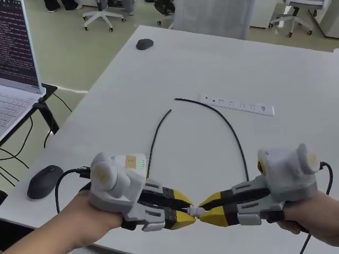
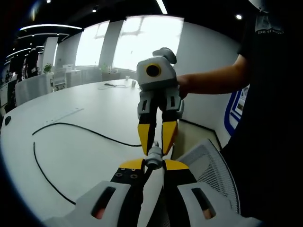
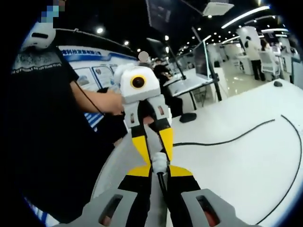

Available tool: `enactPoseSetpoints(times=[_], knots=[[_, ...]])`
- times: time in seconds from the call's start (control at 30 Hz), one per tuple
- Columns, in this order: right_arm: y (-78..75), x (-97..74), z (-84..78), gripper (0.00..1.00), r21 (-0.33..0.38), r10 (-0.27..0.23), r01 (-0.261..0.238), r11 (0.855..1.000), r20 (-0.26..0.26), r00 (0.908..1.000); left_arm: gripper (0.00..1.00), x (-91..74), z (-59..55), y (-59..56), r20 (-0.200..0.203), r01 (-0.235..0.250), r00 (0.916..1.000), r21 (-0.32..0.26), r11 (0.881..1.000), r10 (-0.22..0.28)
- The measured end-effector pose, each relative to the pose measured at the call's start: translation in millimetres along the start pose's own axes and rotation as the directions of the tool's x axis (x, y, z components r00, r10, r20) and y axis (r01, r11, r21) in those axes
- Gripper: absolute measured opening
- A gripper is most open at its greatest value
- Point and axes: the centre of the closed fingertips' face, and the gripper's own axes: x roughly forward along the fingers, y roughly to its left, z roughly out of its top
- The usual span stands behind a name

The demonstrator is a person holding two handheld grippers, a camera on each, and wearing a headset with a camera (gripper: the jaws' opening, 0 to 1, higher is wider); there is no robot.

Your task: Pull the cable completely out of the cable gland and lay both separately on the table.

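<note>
A small white-grey cable gland (image 1: 196, 211) hangs just above the table's near edge, between two grippers that meet tip to tip. My left gripper (image 1: 188, 214) is shut on the cable gland (image 2: 154, 158). My right gripper (image 1: 205, 211) faces it, shut on the black cable right beside the cable gland (image 3: 159, 163); the cable runs back between its own jaws. The black cable (image 1: 228, 124) lies in a long loop on the white table (image 1: 275, 69), both free ends near the power strip. In the left gripper view the right gripper (image 2: 155, 144) comes in from above.
A white power strip (image 1: 237, 104) lies beyond the loop. One dark mouse (image 1: 144, 44) sits at the far edge, another (image 1: 44, 181) at the near left corner. An open laptop (image 1: 13, 74) stands left of the table. Office chairs (image 1: 103, 13) stand behind.
</note>
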Motion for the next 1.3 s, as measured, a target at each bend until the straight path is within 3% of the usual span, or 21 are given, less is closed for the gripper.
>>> enactPoseSetpoints(times=[0.07,0.17,0.23,0.33,0.4,0.43,0.57,0.73,0.83,0.97,1.0,1.07,1.17,1.2,1.23,1.27,1.3], knots=[[0.5,0.2,-0.3,0.06,-0.089,-0.045,0.043,0.995,-0.015,0.9989,0.14,0.3,-1.6,0.5,0.006,0.004,1.0000,-0.044,0.999,-0.003],[-1.7,0.3,1.5,0.07,-0.208,-0.123,0.117,0.971,-0.014,0.9924,0.14,-0.4,0.3,2.3,0.021,-0.002,0.9998,-0.092,0.996,0.004],[1.3,0.9,2.1,0.07,-0.293,-0.153,0.141,0.945,-0.018,0.9880,0.14,-1.0,0.9,0.6,0.028,0.015,0.9995,-0.116,0.993,-0.012],[0.5,1.9,1.9,0.07,-0.411,-0.217,0.187,0.892,-0.027,0.9758,0.14,-1.7,0.7,1.8,0.024,0.022,0.9995,-0.162,0.987,-0.018],[1.3,4.0,0.8,0.07,-0.449,-0.254,0.213,0.868,-0.032,0.9666,0.15,-2.0,0.4,0.5,0.016,0.022,0.9997,-0.152,0.988,-0.020],[1.4,4.8,1.0,0.07,-0.481,-0.271,0.223,0.848,-0.032,0.9620,0.15,-2.1,-0.3,0.1,0.011,0.023,0.9997,-0.157,0.987,-0.021],[1.8,6.5,1.0,0.07,-0.491,-0.291,0.243,0.837,-0.024,0.9564,0.15,-4.1,-1.1,-0.2,0.013,0.027,0.9996,-0.172,0.985,-0.025],[2.6,6.2,0.0,0.08,-0.482,-0.290,0.241,0.843,-0.028,0.9566,0.15,-4.3,-1.9,-4.2,0.016,0.024,0.9996,-0.168,0.986,-0.022],[3.5,5.9,-0.5,0.08,-0.441,-0.274,0.236,0.866,-0.025,0.9613,0.15,-3.9,-3.1,-6.7,0.013,0.019,0.9998,-0.147,0.989,-0.017],[2.1,3.8,6.0,0.12,-0.354,-0.261,0.252,0.901,0.023,0.9650,0.15,-4.0,-8.6,-6.9,-0.011,0.014,0.9998,-0.133,0.991,-0.016],[0.6,1.7,8.1,0.14,-0.301,-0.265,0.262,0.917,0.032,0.9637,0.15,-4.3,-10.1,-6.8,-0.019,0.010,0.9997,-0.129,0.992,-0.013],[2.6,-0.4,8.7,0.18,-0.226,-0.233,0.233,0.946,0.029,0.9721,0.15,-5.7,-9.5,-7.5,-0.019,0.007,0.9998,-0.115,0.993,-0.010],[-0.4,-5.6,5.3,0.22,-0.129,-0.214,0.214,0.968,0.012,0.9768,0.15,-8.0,-6.1,-6.7,-0.014,-0.001,0.9999,-0.091,0.996,-0.001],[2.6,-5.4,5.3,0.27,-0.053,-0.185,0.186,0.981,0.022,0.9824,0.15,-8.0,-5.8,-6.4,-0.016,-0.003,0.9999,-0.085,0.996,0.001],[1.0,-6.7,3.2,0.31,0.074,-0.167,0.165,0.983,0.017,0.9858,0.15,-7.9,-5.8,-5.9,-0.019,-0.005,0.9998,-0.076,0.997,0.003],[-2.8,-8.3,3.0,0.31,0.120,-0.168,0.164,0.979,0.022,0.9856,0.15,-7.5,-5.3,-6.1,-0.024,-0.007,0.9997,-0.060,0.998,0.005],[-4.1,-9.6,4.3,0.28,0.155,-0.140,0.132,0.979,0.047,0.9890,0.15,-7.4,-4.7,-6.5,-0.024,-0.008,0.9997,-0.053,0.999,0.006]])
